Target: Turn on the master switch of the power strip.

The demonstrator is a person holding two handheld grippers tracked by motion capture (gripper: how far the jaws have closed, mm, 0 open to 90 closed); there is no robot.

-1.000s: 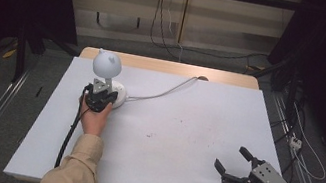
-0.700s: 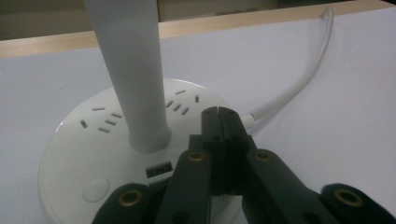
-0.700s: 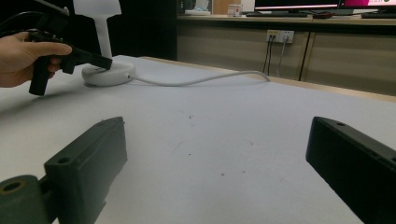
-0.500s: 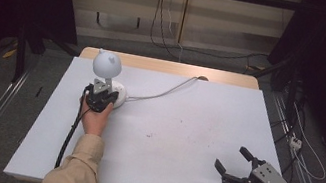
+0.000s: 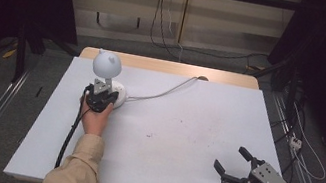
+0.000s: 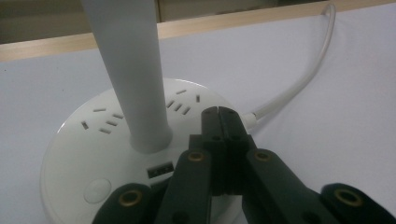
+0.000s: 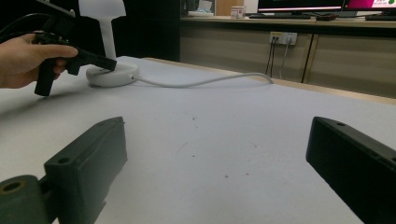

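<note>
Two jaws of the left gripper [image 6: 218,114] are pressed together with nothing between, tips over the round base of the white plastic desk lamp [image 6: 135,140] at the table's far-left, probably to press a control. Right gripper [image 5: 233,166] waits wide apart, near-right, idle.

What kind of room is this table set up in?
Probably an office or lab: a white table with a desk lamp, monitors on a far counter, wall sockets and loose cables on the floor.
</note>
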